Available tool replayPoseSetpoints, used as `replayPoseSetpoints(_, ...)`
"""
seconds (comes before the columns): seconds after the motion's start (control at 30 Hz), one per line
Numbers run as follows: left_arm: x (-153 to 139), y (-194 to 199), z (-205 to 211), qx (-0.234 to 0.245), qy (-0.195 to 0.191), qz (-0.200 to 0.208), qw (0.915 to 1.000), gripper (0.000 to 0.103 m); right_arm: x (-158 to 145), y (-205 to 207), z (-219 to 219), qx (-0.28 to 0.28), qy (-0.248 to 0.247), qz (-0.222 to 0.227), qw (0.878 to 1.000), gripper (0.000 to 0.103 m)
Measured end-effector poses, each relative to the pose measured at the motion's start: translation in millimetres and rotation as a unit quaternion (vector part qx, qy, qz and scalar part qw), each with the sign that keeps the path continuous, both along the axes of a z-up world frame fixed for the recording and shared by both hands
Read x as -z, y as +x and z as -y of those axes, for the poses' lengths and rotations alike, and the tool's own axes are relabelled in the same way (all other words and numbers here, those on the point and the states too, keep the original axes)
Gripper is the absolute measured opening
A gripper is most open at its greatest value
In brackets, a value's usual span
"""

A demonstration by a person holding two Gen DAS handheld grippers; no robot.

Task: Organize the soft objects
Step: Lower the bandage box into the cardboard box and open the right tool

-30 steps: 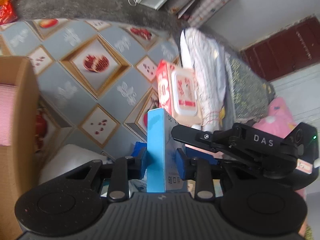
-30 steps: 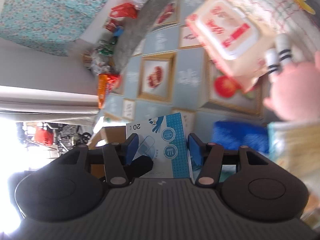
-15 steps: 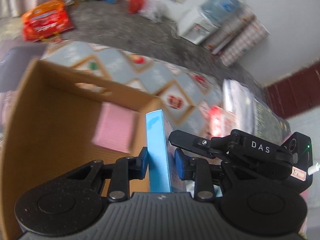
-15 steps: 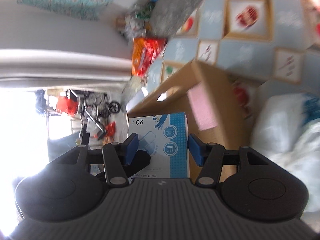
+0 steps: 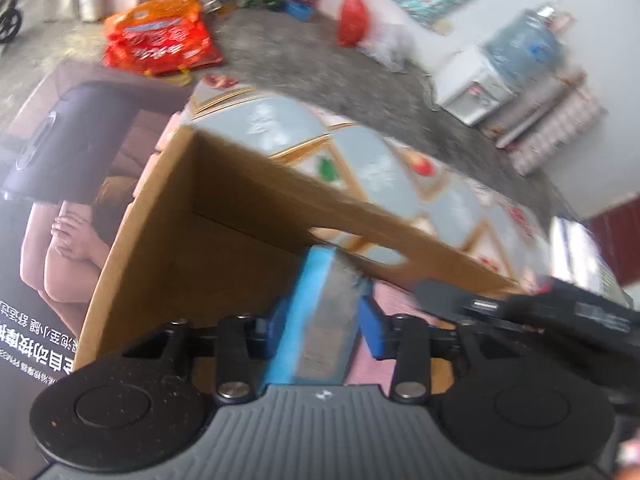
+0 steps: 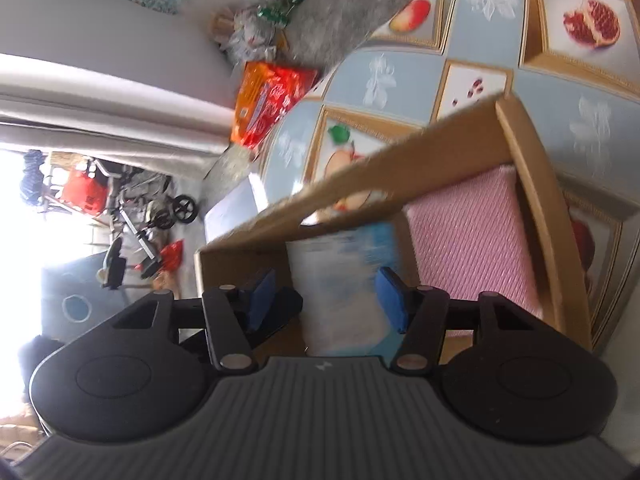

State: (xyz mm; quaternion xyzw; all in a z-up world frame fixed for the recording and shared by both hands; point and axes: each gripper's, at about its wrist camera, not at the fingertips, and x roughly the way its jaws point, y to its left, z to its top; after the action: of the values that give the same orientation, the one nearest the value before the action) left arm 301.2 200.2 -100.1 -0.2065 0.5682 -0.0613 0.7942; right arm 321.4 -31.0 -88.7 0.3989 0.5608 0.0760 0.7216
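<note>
A blue and white glove box [image 5: 316, 316] sits between the fingers of my left gripper [image 5: 322, 322], which is shut on its narrow sides. The same box [image 6: 344, 280] shows in the right wrist view, and my right gripper [image 6: 326, 296] holds it across its wide face. Both grippers hold it inside the open cardboard box [image 5: 208, 248], next to a pink textured pack [image 6: 472, 240] that lies in the box. The right gripper's black body [image 5: 540, 312] shows in the left wrist view.
The cardboard box [image 6: 400, 164] stands on a table with a pomegranate-pattern cloth [image 6: 400, 76]. A printed poster [image 5: 48, 216] lies left of the box. An orange bag [image 5: 160, 40] and clutter lie on the grey floor [image 5: 320, 60] beyond.
Both grippers carried the glove box from the table's right side over to the cardboard box and lowered it inside, beside the pink pack.
</note>
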Motion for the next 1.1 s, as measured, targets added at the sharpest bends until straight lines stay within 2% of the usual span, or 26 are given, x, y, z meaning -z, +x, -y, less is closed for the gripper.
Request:
replayPoseSetpoints(0.07,22,9,2,-0.003,0.017,-0.031,0.9994,0.039,1,1,3,0.004,-0.005,0.005,1.0,0.056)
replayPoseSetpoints(0.13,33,10,3,-0.003,0.024,-0.044,0.9987,0.038,-3,-3,7,0.003,-0.011,0.011,1.0,0.056)
replayPoseSetpoints(0.33,39,9,17,0.022,0.043,-0.041,0.998,0.039,-22,-29,21,0.001,-0.015,0.018,1.0,0.056)
replayPoseSetpoints(0.47,50,12,24,0.028,0.039,-0.049,0.9977,0.042,-28,-46,29,0.008,-0.006,0.014,1.0,0.056)
replayPoseSetpoints(0.7,50,15,40,0.051,0.046,-0.044,0.9967,0.043,-25,-59,45,0.028,-0.001,0.004,1.0,0.056)
replayPoseSetpoints(0.77,47,13,42,0.05,0.059,-0.044,0.996,0.05,-26,-61,47,0.028,-0.007,0.005,1.0,0.056)
replayPoseSetpoints(0.8,44,11,42,0.047,0.067,-0.041,0.9958,0.06,-27,-63,49,0.028,-0.011,0.009,1.0,0.056)
replayPoseSetpoints(0.87,35,8,41,0.038,0.079,-0.033,0.9956,0.07,-30,-65,52,0.025,-0.018,0.017,0.999,0.058)
replayPoseSetpoints(1.0,12,-4,39,0.022,0.092,-0.007,0.9955,0.075,-36,-73,59,0.029,-0.021,0.036,0.999,0.06)
replayPoseSetpoints(1.1,-8,-16,39,0.012,0.099,0.008,0.995,0.075,-38,-81,68,0.038,-0.012,0.053,0.998,0.062)
